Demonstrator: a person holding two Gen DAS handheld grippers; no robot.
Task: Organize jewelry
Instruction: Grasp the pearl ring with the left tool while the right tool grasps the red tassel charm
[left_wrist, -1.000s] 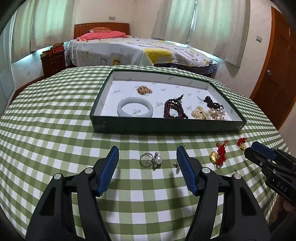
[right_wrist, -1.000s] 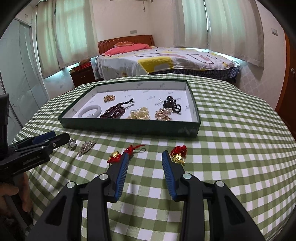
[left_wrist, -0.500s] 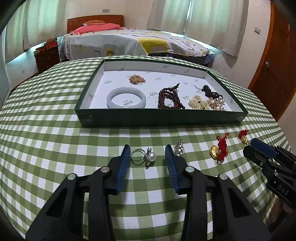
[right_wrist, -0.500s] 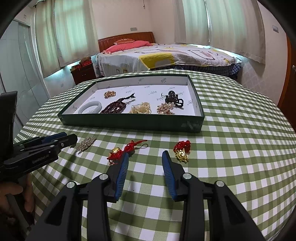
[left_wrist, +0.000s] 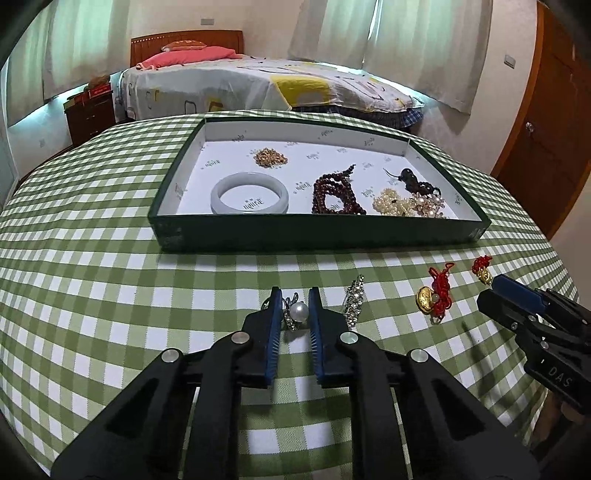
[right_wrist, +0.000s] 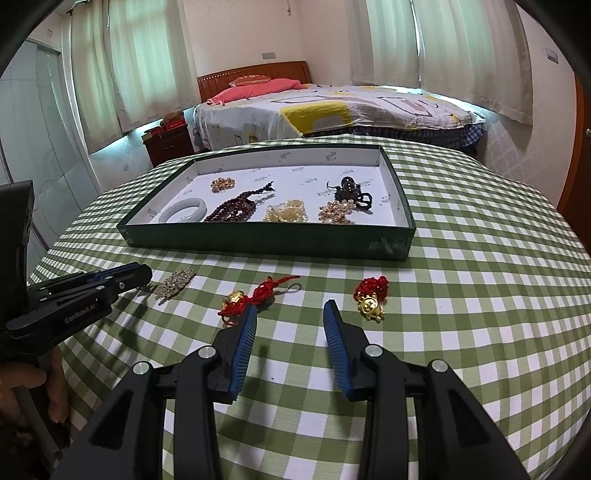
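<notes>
My left gripper (left_wrist: 294, 295) is shut on a pearl ring (left_wrist: 296, 312) that rests on the checked tablecloth; the blue pads press its two sides. A rhinestone clip (left_wrist: 353, 300) lies just right of it, also in the right wrist view (right_wrist: 175, 283). A red-cord gold charm (left_wrist: 436, 294) and a smaller red-and-gold charm (left_wrist: 482, 267) lie further right. My right gripper (right_wrist: 290, 314) is open and empty, between the long charm (right_wrist: 255, 297) and the small charm (right_wrist: 371, 296). The green tray (left_wrist: 321, 232) holds several pieces, among them a white bangle (left_wrist: 249, 192).
The tray (right_wrist: 266, 236) sits in the middle of the round table. My left gripper shows in the right wrist view (right_wrist: 92, 284), my right gripper in the left wrist view (left_wrist: 517, 299). A bed (left_wrist: 266, 88) and a brown door (left_wrist: 546, 122) stand behind the table.
My left gripper moved forward and closed its jaws from wide open onto the pearl ring. My right gripper stayed open and barely moved.
</notes>
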